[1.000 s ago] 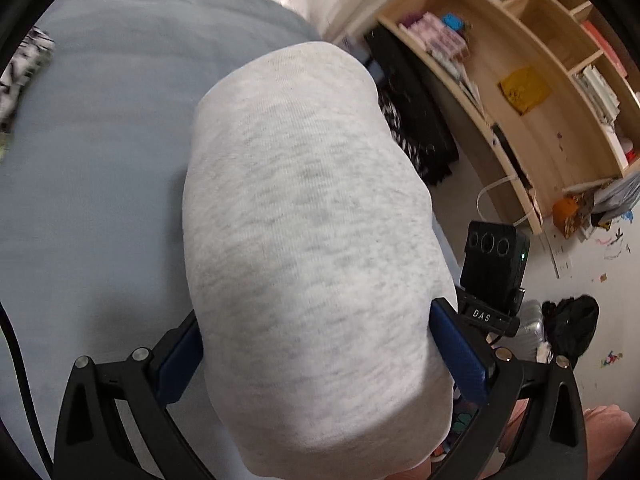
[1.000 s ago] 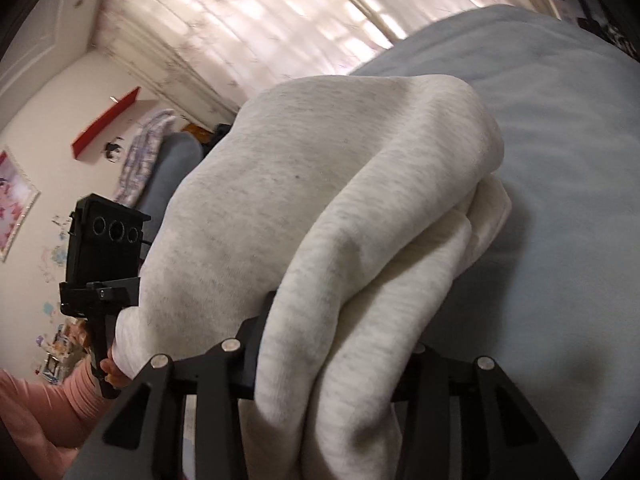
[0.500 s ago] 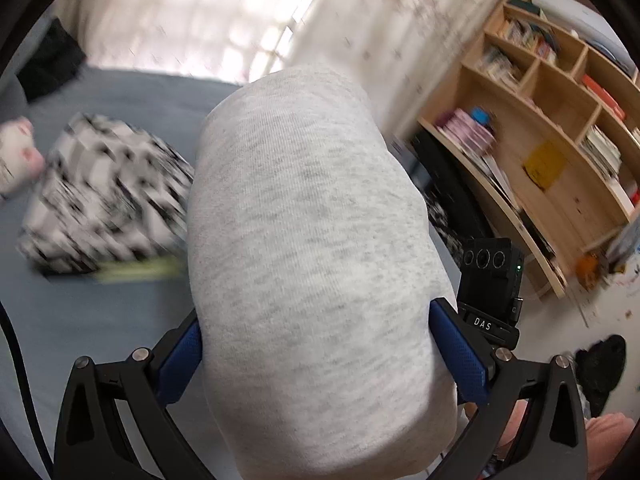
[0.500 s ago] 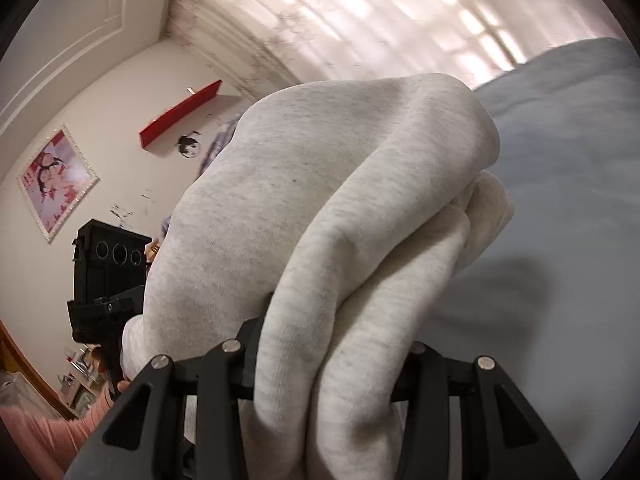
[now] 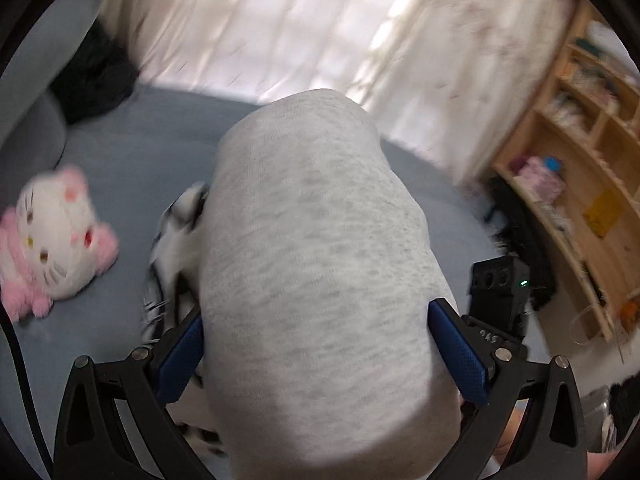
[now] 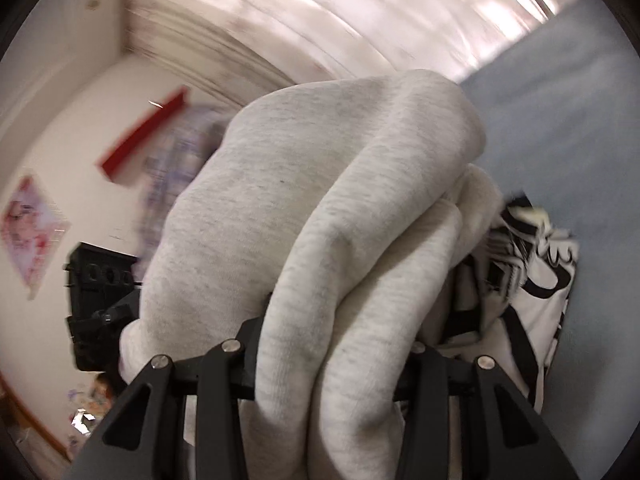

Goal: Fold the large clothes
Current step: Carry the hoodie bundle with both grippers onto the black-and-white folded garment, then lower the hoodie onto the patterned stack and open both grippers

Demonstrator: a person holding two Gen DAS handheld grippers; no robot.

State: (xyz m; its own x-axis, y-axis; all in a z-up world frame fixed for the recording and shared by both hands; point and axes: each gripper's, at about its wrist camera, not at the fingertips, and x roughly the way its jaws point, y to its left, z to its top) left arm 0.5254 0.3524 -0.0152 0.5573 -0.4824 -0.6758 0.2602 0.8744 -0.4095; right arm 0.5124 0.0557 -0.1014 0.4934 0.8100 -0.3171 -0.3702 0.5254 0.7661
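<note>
A folded light grey sweatshirt (image 5: 320,264) fills the middle of the left wrist view, held above the blue-grey bed (image 5: 132,148). My left gripper (image 5: 316,340) is shut on it, its blue pads (image 5: 460,352) pressed against both sides of the bundle. In the right wrist view the same grey sweatshirt (image 6: 320,220) bulges thickly out of my right gripper (image 6: 336,344), which is shut on its folds. A folded black-and-white patterned garment (image 6: 536,280) lies on the bed just under the bundle, and its edge (image 5: 176,240) shows at the sweatshirt's left side.
A pink-and-white cat plush (image 5: 52,240) lies on the bed at left. A dark heap (image 5: 96,76) sits at the bed's far corner by the curtains. A wooden bookshelf (image 5: 580,184) stands at right. The other hand's gripper body (image 6: 100,296) shows at left in the right wrist view.
Both grippers have swung the grey sweatshirt across the bed. The curtains and plush have come into view, and the black-and-white garment now lies directly under the bundle. The grips are unchanged.
</note>
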